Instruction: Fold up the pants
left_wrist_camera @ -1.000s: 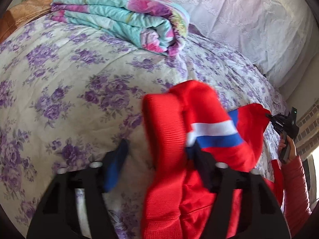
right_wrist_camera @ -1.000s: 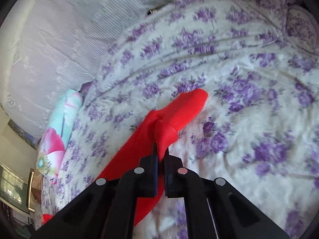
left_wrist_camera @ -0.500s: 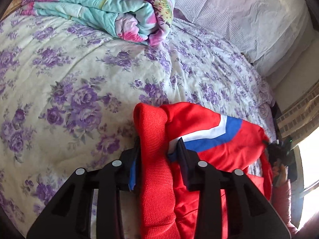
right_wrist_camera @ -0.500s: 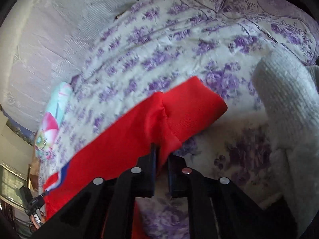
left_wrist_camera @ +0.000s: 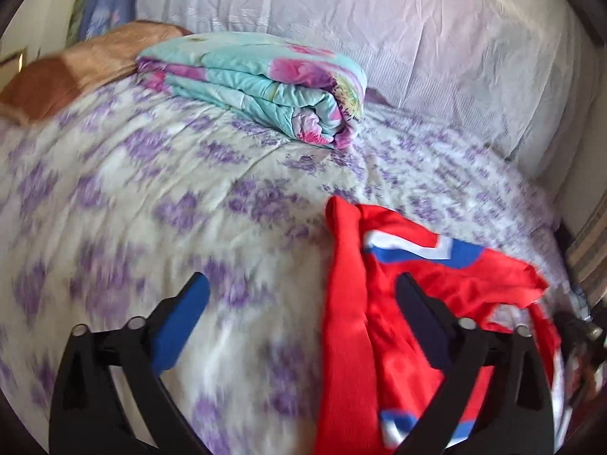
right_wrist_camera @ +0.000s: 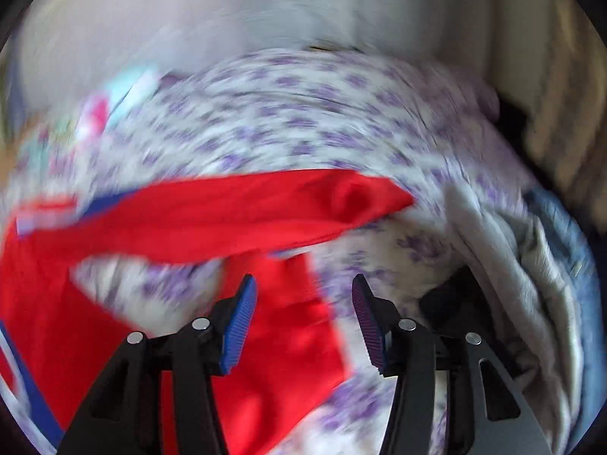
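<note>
Red pants (left_wrist_camera: 409, 311) with a white and blue stripe lie on the flowered bedspread (left_wrist_camera: 159, 204), folded over at the right. My left gripper (left_wrist_camera: 303, 295) is open and empty; its right finger sits over the red cloth. In the right wrist view the pants (right_wrist_camera: 212, 212) lie across the bed, one leg stretched sideways and another part under my right gripper (right_wrist_camera: 303, 303), which is open and empty just above them. Both views are blurred by motion.
A folded turquoise and pink quilt (left_wrist_camera: 265, 83) lies at the back of the bed, with an orange-brown cloth (left_wrist_camera: 72, 76) at the far left. A white-covered headboard (left_wrist_camera: 417, 38) stands behind. Grey and blue cloths (right_wrist_camera: 531, 284) are piled at the right.
Both grippers have opened and let go of the red pants, which now lie on the bed. Both grippers have pulled back from the cloth.
</note>
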A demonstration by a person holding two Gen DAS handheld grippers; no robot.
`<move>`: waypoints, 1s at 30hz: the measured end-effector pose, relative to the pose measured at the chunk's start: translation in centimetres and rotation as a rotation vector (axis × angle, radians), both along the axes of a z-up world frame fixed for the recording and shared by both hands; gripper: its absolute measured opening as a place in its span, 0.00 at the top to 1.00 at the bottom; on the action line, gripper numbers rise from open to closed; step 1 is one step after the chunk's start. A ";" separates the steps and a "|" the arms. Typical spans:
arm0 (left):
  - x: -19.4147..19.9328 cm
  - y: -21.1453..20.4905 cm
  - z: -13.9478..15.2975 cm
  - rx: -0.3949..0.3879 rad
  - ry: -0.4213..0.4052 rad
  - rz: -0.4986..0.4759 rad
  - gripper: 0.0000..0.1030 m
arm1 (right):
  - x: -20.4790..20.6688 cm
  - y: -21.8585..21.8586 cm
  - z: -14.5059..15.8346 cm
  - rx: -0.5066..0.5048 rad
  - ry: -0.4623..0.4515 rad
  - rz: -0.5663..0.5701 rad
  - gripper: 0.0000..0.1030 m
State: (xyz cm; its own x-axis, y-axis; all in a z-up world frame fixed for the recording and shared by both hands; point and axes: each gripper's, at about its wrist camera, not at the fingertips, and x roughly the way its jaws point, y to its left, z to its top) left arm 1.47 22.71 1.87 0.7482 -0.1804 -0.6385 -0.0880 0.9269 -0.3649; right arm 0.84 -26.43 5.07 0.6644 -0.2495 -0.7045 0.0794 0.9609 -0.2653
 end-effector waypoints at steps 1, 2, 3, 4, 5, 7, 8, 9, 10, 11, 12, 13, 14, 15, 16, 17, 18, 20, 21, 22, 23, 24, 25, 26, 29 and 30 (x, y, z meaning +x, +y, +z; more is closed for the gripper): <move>-0.5 0.2 -0.2 -0.018 -0.003 0.001 0.04 | 0.3 1.2 -0.4 -0.054 0.011 0.004 0.49; -1.3 0.5 -0.8 -0.041 0.007 0.002 0.04 | 0.6 2.4 -1.1 -0.102 0.030 0.010 0.49; -1.5 0.9 -1.6 -0.067 0.032 0.001 0.04 | 0.9 3.1 -1.6 -0.120 0.049 0.016 0.49; -1.5 1.4 -2.4 -0.103 0.063 0.004 0.04 | 1.4 3.4 -2.3 -0.129 0.069 0.003 0.50; -1.5 1.9 -2.9 -0.146 0.081 0.008 0.04 | 1.7 3.4 -2.8 -0.137 0.081 -0.014 0.50; -1.6 3.4 -3.3 -0.252 0.065 0.013 0.04 | 1.9 3.1 -3.9 -0.157 0.099 -0.053 0.50; -1.8 3.8 -3.4 -0.282 0.057 0.017 0.04 | 1.8 3.2 -4.3 -0.154 0.106 -0.056 0.52; -1.8 4.1 -3.6 -0.303 0.054 0.020 0.04 | 1.6 3.0 -4.9 -0.147 0.118 -0.057 0.56; -1.8 4.2 -3.8 -0.317 0.055 0.020 0.04 | 1.1 3.0 -5.2 -0.142 0.118 -0.057 0.65; -1.7 4.1 -3.8 -0.315 0.057 0.020 0.04 | 0.6 2.7 -5.1 -0.118 0.104 -0.060 0.72; -1.7 3.9 -3.7 -0.300 0.056 0.019 0.04 | 0.2 2.4 -4.9 -0.085 0.092 -0.067 0.75; -1.6 3.9 -3.8 -0.273 0.059 0.016 0.04 | -0.5 1.4 -4.2 -0.012 0.070 -0.084 0.82; -1.6 3.6 -3.8 -0.250 0.062 0.015 0.04 | -1.0 0.4 -3.6 0.055 0.048 -0.096 0.85; -1.6 3.3 -3.7 -0.230 0.065 0.014 0.04 | -1.7 -0.7 -2.9 0.134 0.023 -0.107 0.86; -1.6 3.0 -3.6 -0.212 0.066 0.012 0.04 | -2.8 -2.3 -2.1 0.232 -0.003 -0.126 0.87; -1.6 2.9 -3.6 -0.201 0.064 0.012 0.04 | -3.8 -3.8 -1.6 0.316 -0.026 -0.146 0.87; -1.6 2.8 -3.4 -0.201 0.063 0.012 0.04 | -5.5 -5.9 -1.0 0.413 -0.060 -0.176 0.87; -1.7 3.1 -3.4 -0.220 0.062 0.016 0.04 | -8.0 -9.0 -0.8 0.502 -0.096 -0.253 0.88; -1.8 3.2 -3.5 -0.233 0.063 0.016 0.04 | -9.5 -10.6 -1.1 0.518 -0.097 -0.305 0.87; -1.8 3.2 -3.4 -0.237 0.063 0.016 0.04 | -10.4 -11.6 -1.4 0.515 -0.088 -0.343 0.82; -1.9 3.2 -3.4 -0.239 0.064 0.015 0.04 | -11.7 -12.7 -1.8 0.501 -0.080 -0.398 0.60; -2.0 3.1 -3.3 -0.234 0.065 0.015 0.04 | -13.1 -13.6 -2.0 0.474 -0.084 -0.456 0.51; -2.3 2.9 -3.3 -0.226 0.067 0.014 0.04 | -14.7 -14.3 -2.0 0.462 -0.106 -0.482 0.51; -2.6 2.8 -3.2 -0.219 0.069 0.009 0.04 | -15.9 -14.6 -2.0 0.477 -0.115 -0.475 0.51; -3.9 2.6 -3.1 -0.230 0.077 -0.012 0.04 | -17.9 -14.2 -1.1 0.525 -0.155 -0.443 0.51; -4.4 2.6 -3.1 -0.233 0.080 -0.017 0.04 | -17.9 -13.9 -0.9 0.548 -0.160 -0.414 0.51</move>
State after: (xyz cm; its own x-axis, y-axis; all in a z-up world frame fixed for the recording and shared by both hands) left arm -2.88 25.26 -1.21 0.6925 -0.3419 -0.6352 -0.1100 0.8202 -0.5614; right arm -17.11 -40.35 4.16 0.6975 -0.1418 -0.7024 0.4653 0.8351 0.2935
